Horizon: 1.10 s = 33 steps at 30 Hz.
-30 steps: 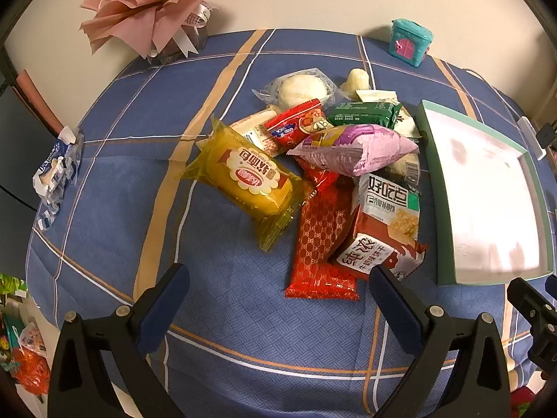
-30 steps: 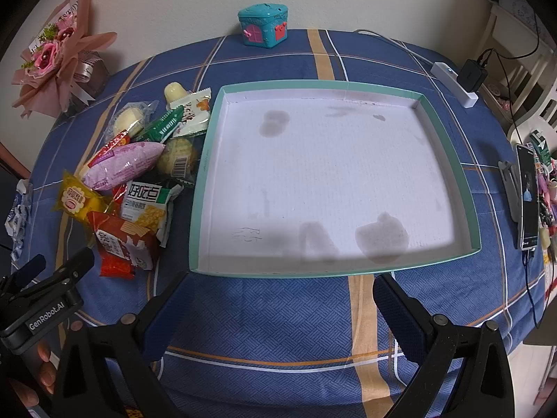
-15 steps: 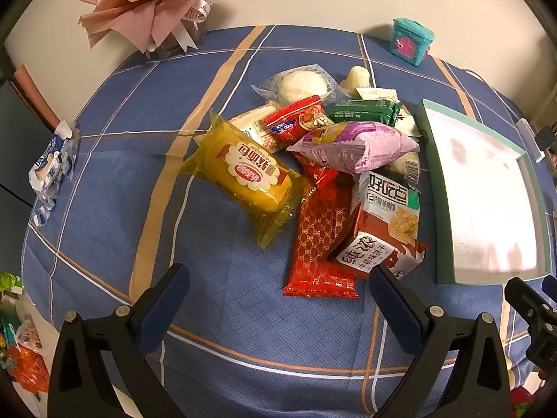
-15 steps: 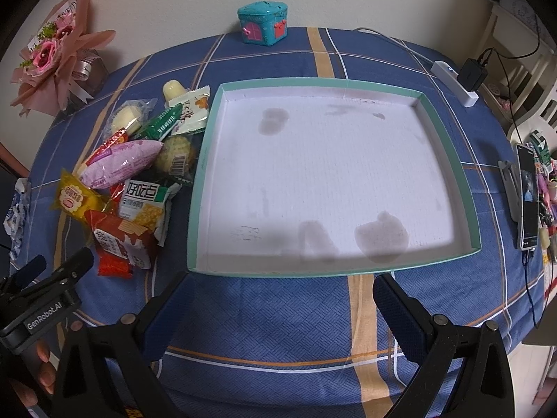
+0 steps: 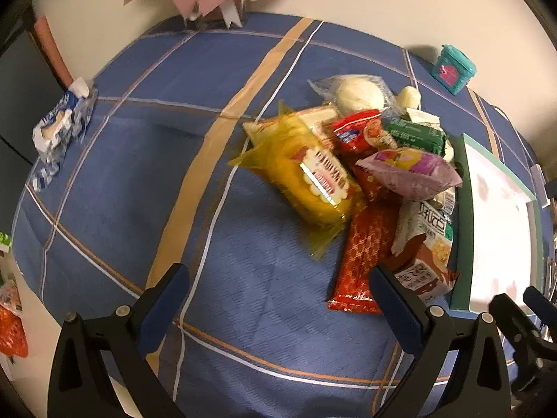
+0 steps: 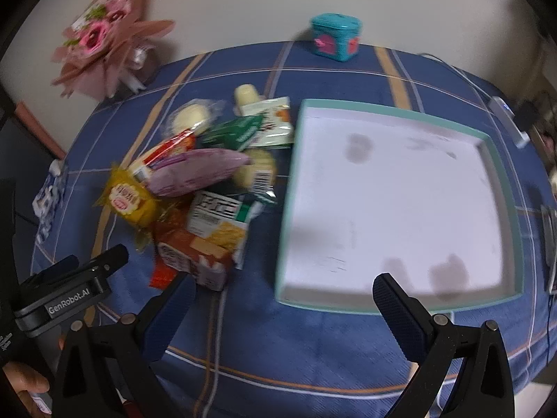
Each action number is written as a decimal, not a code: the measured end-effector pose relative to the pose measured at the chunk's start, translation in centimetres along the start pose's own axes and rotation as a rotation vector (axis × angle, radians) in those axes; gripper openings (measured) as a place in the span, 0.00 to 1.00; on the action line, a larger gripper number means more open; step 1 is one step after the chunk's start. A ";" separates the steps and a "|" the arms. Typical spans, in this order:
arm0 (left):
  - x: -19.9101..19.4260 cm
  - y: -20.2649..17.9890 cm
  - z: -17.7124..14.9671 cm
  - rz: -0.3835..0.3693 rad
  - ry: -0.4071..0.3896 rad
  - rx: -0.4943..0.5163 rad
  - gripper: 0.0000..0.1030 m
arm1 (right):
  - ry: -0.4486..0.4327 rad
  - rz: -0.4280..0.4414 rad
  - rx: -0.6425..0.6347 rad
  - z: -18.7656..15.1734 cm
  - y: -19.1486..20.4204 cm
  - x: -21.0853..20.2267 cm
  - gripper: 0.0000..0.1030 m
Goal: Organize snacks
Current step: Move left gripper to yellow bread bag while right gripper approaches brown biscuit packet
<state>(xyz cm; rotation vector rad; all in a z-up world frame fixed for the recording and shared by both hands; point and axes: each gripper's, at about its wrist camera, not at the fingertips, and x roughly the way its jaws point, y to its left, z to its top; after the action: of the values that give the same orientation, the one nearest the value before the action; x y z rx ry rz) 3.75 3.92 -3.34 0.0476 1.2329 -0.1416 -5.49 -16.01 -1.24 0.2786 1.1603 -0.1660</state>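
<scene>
Teal tray (image 6: 504,188): empty, right of snack pile (image 5: 365,174).
Change: both cameras shifted left toward the pile.
Left gripper (image 5: 278,299), right gripper (image 6: 283,299): fingers released, grasping nothing.
Meaning: first pick pending.

Plain cream wall (image 6: 243,0), round table under blue plaid cloth (image 5: 139,181), dim light

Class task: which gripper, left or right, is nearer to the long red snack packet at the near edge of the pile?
Left. The left gripper hovers open just before the long red snack packet; the right gripper, also open, hangs farther right, before the tray.
</scene>
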 end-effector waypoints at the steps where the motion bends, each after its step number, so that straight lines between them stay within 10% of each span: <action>1: 0.4 0.2 0.1 0.002 0.015 -0.006 1.00 | 0.005 -0.001 -0.017 0.1 0.5 0.3 1.00; 22: 3.5 5.0 0.0 -0.031 0.095 -0.112 1.00 | 0.053 -0.168 -0.442 -1.6 9.3 5.5 0.92; 33: 3.2 5.7 0.1 -0.058 0.088 -0.121 1.00 | 0.029 -0.134 -0.427 -1.7 9.6 5.2 0.58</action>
<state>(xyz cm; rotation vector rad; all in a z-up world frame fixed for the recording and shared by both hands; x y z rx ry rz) 5.67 9.29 -6.52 -0.0877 1.3289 -0.1166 -2.29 -6.24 -5.35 -0.1741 1.2131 -0.0288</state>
